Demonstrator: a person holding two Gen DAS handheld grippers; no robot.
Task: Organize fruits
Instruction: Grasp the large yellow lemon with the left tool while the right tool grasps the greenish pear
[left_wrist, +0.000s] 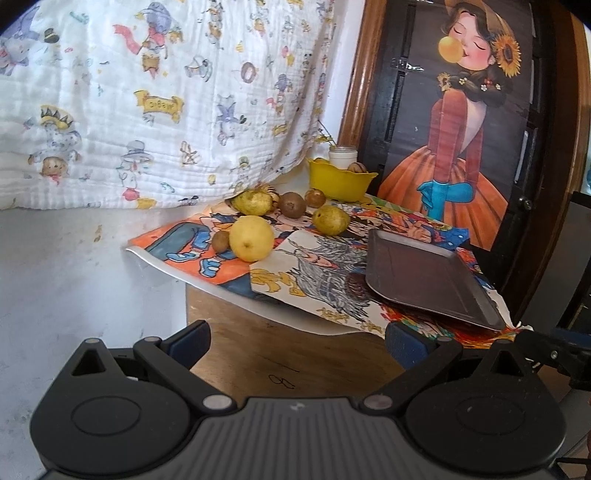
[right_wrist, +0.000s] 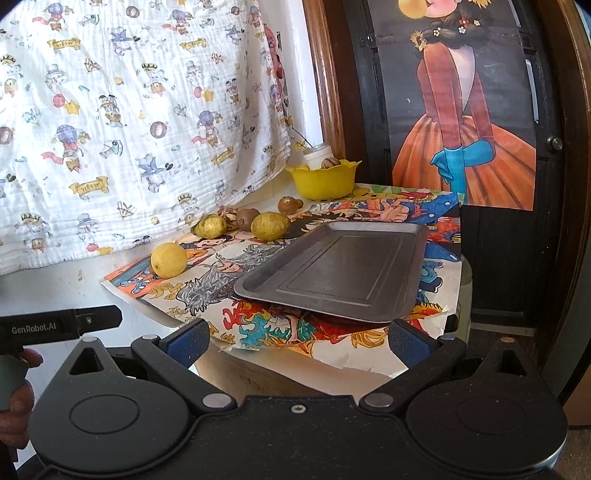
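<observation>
Several fruits lie on a cartoon-printed paper sheet (left_wrist: 317, 266): a big yellow pear (left_wrist: 252, 238), a brown kiwi (left_wrist: 220, 241) beside it, two greener pears (left_wrist: 253, 202) (left_wrist: 331, 219) and more kiwis (left_wrist: 291, 204) behind. The same big pear (right_wrist: 168, 259) shows in the right wrist view. A dark metal tray (left_wrist: 424, 277) (right_wrist: 340, 269) lies bare on the sheet's right. A yellow bowl (left_wrist: 339, 180) (right_wrist: 323, 181) at the back holds one fruit. My left gripper (left_wrist: 297, 344) and right gripper (right_wrist: 298, 341) both hang open before the table's near edge, holding nothing.
A patterned white cloth (left_wrist: 147, 103) hangs behind the fruits. A white jar (left_wrist: 342, 155) stands behind the bowl. A dark wooden-framed door with a poster (left_wrist: 461, 147) rises at the right. A hand (right_wrist: 14, 402) holding the other gripper's body (right_wrist: 59, 325) shows at the left.
</observation>
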